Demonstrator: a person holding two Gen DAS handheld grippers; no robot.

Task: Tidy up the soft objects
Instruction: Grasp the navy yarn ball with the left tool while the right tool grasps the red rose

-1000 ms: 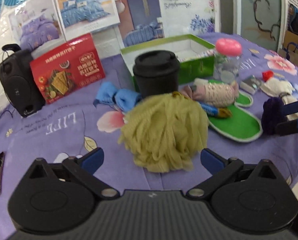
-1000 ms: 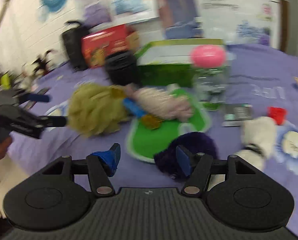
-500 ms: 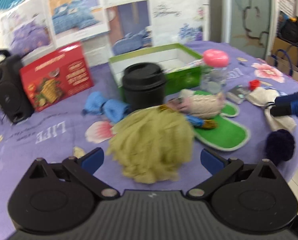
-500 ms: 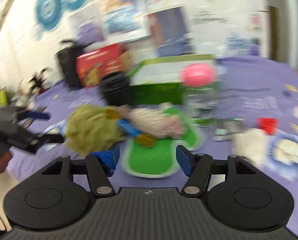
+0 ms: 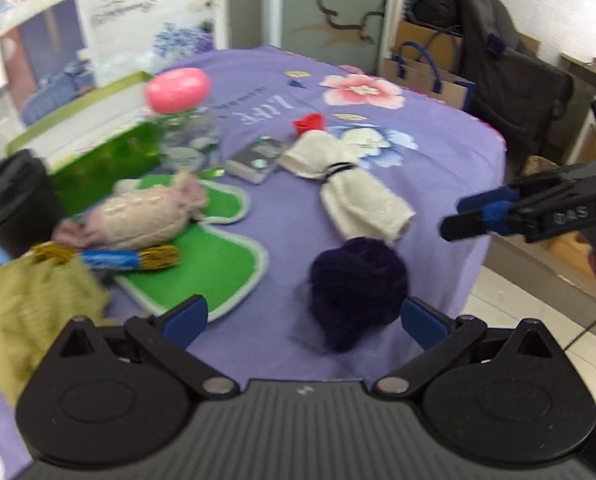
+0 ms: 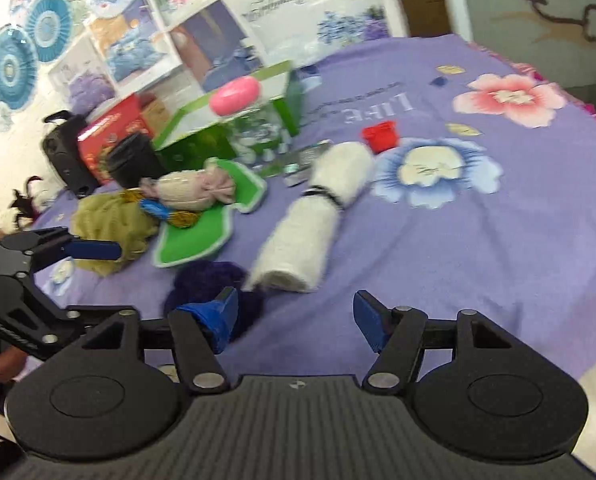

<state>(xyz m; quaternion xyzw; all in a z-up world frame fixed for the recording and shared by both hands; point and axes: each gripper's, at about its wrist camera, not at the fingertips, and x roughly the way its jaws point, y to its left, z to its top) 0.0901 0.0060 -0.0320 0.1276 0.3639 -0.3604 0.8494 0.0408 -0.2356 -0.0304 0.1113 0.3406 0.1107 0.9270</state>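
A dark purple pompom [image 5: 357, 288] lies near the table's front edge, just ahead of my open left gripper [image 5: 303, 316], toward its right finger; it also shows in the right wrist view [image 6: 214, 280]. A rolled white towel [image 5: 357, 192] with a black band lies behind it and shows in the right wrist view [image 6: 317, 220] too. An olive mesh sponge [image 5: 26, 312] sits at the left. A pink knitted pouch [image 5: 146, 216] rests on a green mat [image 5: 218, 256]. My right gripper [image 6: 296, 316] is open and empty, with the towel just ahead.
A green box [image 5: 98, 152], a black cup [image 5: 14, 200], a pink-lidded jar [image 5: 182, 120], a small red cap [image 5: 307, 123] and a grey packet [image 5: 258, 160] stand on the purple cloth [image 5: 437, 152]. The table edge drops to the floor at the right.
My left gripper has swung right, from the olive sponge to the purple pompom. My right gripper has moved right and back, and now faces the white towel.
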